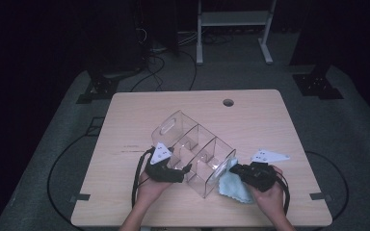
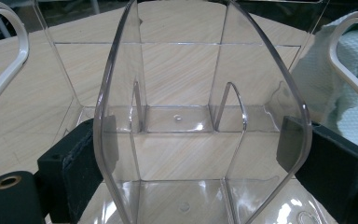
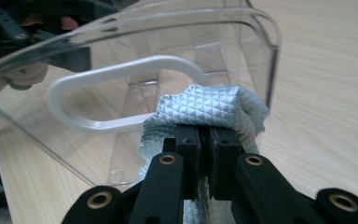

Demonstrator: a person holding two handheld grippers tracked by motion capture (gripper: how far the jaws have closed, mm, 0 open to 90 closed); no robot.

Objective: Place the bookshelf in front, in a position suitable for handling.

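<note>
A clear plastic organizer point(image 1: 192, 149) with several compartments lies at an angle on the wooden table point(image 1: 250, 115). My left gripper point(image 1: 185, 171) is at its near long side. In the left gripper view the two jaws press on either side of a curved clear divider point(image 2: 200, 93), so the left gripper point(image 2: 200, 172) holds the organizer. My right gripper point(image 1: 234, 168) is shut on a pale blue-green cloth point(image 1: 233, 187). In the right gripper view the right gripper point(image 3: 209, 140) holds the quilted cloth point(image 3: 209, 109) against the organizer's end wall point(image 3: 168, 42), just under its white-rimmed handle slot point(image 3: 121, 70).
A round cable hole point(image 1: 228, 102) sits near the table's far edge. Beyond the table stand a white frame point(image 1: 231, 19) and black stands, with cables on the grey floor. The far half of the tabletop is bare wood.
</note>
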